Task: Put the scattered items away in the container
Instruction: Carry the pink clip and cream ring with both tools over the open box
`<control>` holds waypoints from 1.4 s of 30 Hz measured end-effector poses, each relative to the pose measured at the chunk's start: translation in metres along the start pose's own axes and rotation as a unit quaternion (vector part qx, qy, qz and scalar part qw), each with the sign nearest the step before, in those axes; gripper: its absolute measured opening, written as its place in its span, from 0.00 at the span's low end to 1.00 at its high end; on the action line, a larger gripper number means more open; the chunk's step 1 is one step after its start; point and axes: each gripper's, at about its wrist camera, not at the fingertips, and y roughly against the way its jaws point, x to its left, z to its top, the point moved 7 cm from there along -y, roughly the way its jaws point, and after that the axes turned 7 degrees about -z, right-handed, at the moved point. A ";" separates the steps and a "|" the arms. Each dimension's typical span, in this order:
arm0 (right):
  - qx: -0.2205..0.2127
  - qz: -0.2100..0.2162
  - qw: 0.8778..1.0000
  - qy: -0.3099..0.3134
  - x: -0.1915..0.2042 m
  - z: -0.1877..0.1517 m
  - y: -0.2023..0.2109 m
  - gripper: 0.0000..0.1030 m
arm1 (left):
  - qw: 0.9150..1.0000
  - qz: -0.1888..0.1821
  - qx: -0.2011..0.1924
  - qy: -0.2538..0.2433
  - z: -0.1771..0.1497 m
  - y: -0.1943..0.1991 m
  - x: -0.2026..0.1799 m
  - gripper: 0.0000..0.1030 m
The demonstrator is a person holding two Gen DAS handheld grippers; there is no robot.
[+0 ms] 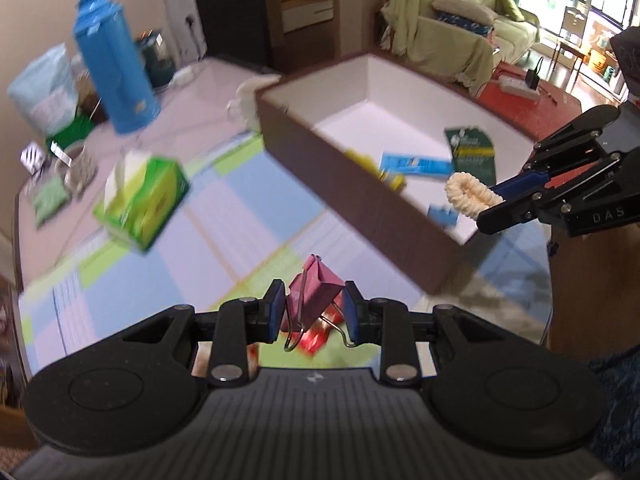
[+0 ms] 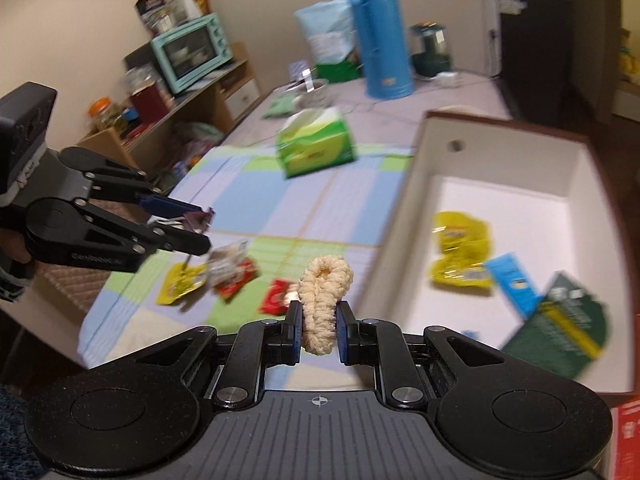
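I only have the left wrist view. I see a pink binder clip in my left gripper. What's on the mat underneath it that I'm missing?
Observer: The right wrist view shows a yellow packet and red packets lying on the mat, outside the box.
Operator: How is the right gripper holding its scrunchie?
Observer: The right gripper is shut on the cream scrunchie, which stands upright between the pads.
Operator: Anything in the box I can't see well?
Observer: A crumpled yellow packet lies on the box floor beside the blue packet.
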 end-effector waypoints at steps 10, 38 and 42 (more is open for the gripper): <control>-0.026 -0.023 0.999 -0.004 -0.058 0.014 0.024 0.15 | 0.999 -0.015 -0.024 -0.038 0.062 -0.026 -0.046 0.25; 0.028 -0.075 0.997 0.014 -0.189 0.075 -0.063 0.15 | 0.998 -0.001 0.058 -0.036 0.160 -0.179 -0.020 0.25; 0.035 -0.068 0.997 0.014 -0.198 0.080 -0.078 0.15 | 0.997 0.003 0.066 -0.031 0.170 -0.200 -0.009 0.25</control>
